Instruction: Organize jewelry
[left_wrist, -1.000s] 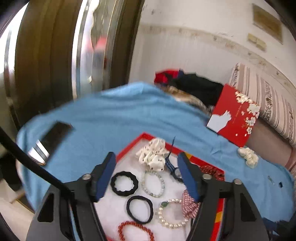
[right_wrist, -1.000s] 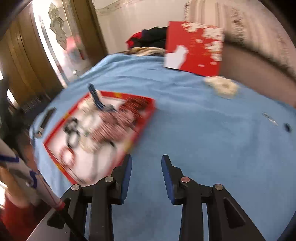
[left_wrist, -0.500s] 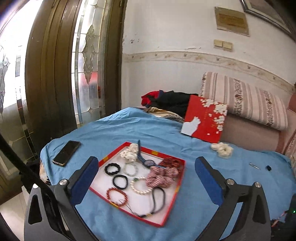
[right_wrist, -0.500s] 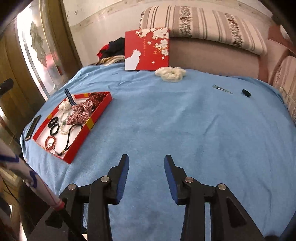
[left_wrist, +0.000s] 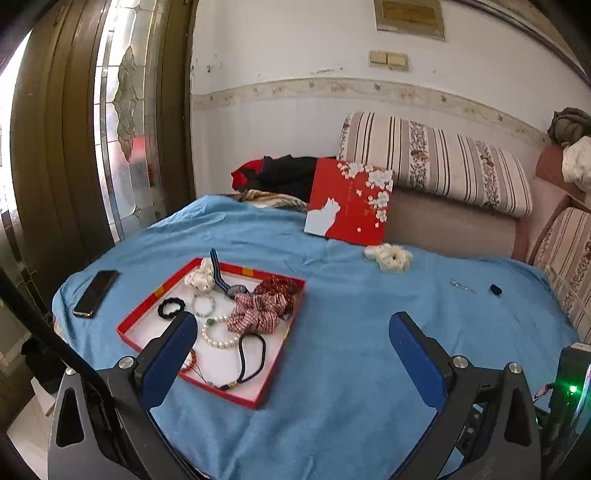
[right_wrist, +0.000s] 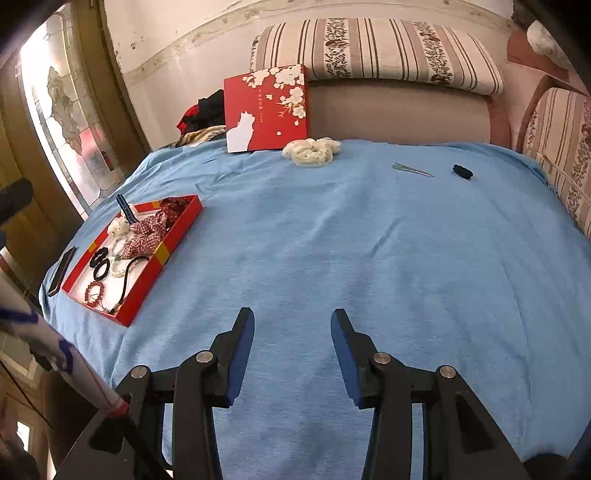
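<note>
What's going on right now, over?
Left gripper open, empty; right gripper just opening, empty. Jewelry in red tray; white scrunchie, clip, black band loose on blanket. Nothing in the way.

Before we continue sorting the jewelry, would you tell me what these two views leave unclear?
- Left wrist view: the left claw has a finger covering the red bead bracelet and part of the tray.
- Right wrist view: the thin metal item and small black item are too small to identify.
- Right wrist view: the phone is seen edge-on.
</note>
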